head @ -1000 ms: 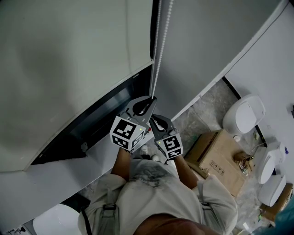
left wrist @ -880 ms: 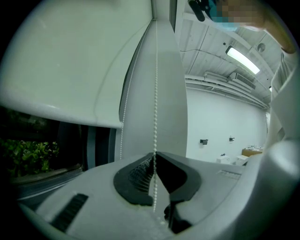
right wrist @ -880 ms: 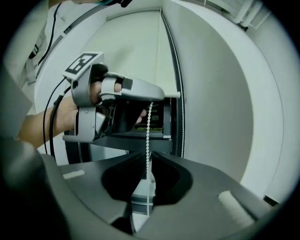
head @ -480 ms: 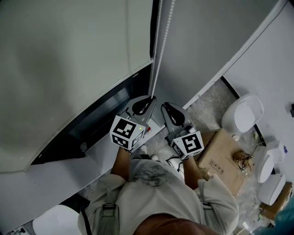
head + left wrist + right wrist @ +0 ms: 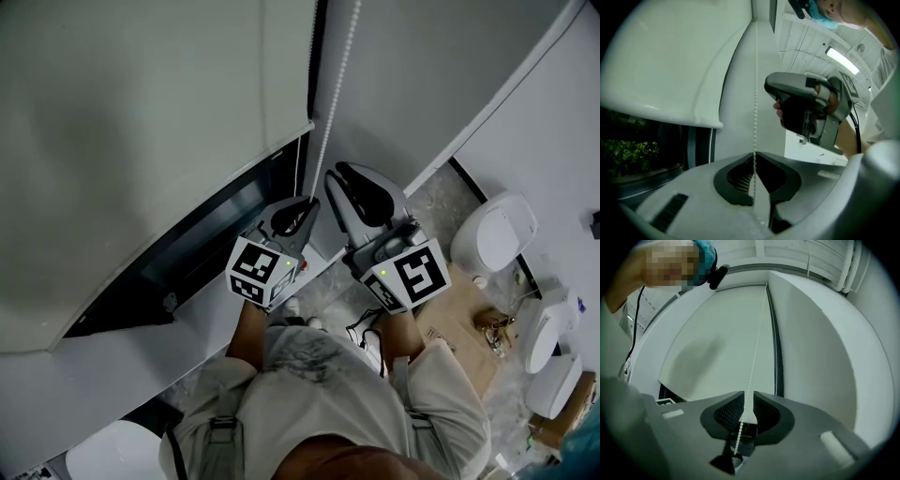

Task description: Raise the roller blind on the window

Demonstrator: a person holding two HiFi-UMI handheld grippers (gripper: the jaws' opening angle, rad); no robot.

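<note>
While clamping the bead chain [image 5: 755,93] between shut jaws of the left gripper [image 5: 754,153] at lower centre, straddling it loosely with the narrowly parted right gripper [image 5: 748,394]; mid re-grip, roller blind [image 5: 141,122] partly raised, upper left; next, probably pinch right, release left, pull down

Left gripper [image 5: 307,202] clamped shut and level; right gripper [image 5: 336,172] higher, fingers [image 5: 731,411] slightly apart.
</note>
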